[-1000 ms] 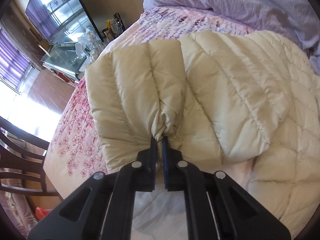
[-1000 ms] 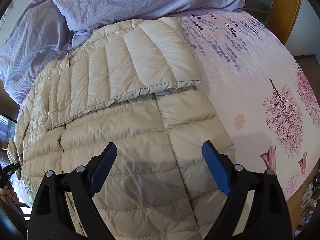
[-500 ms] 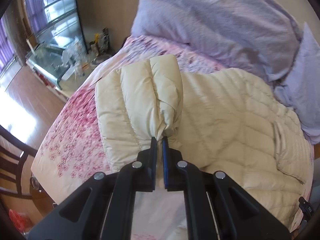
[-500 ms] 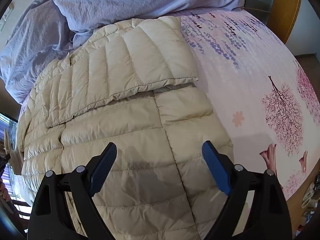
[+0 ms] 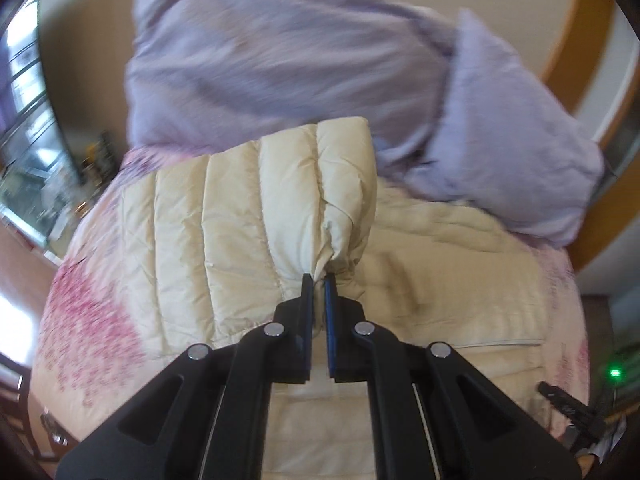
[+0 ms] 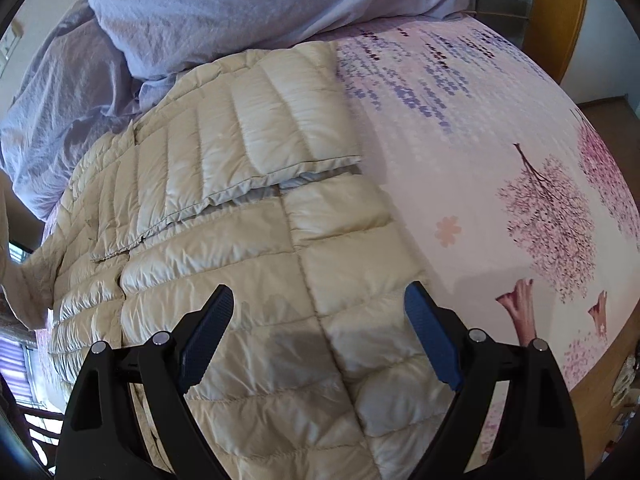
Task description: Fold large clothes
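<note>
Left side first. The left gripper (image 5: 319, 280) has its jaws pinched nearly together on a gathered bit of the cream quilted down jacket (image 5: 248, 216), at the end of a sleeve-like panel. The panel is lifted clear of the bed and hangs bunched from the pinch, probably so it can be carried across the garment's body for a fold. The view is motion-blurred.

Behind it: a lavender crumpled duvet (image 5: 280, 64) heaped at the bed's head. Under it all, a pink floral-print bedsheet (image 5: 80, 320).

Middle: the jacket's body lies spread flat on the sheet, its far edge touching the duvet. In the right wrist view one quilted panel (image 6: 256, 136) is already laid over the torso, its hem straight across; that side looks folded.

Right side. The right gripper (image 6: 320, 332) hovers just above the jacket's near part with jaws spread wide, holding nothing. It seems placed to pin or smooth the body while the left brings its panel over. To its right, bare sheet with tree print.
</note>
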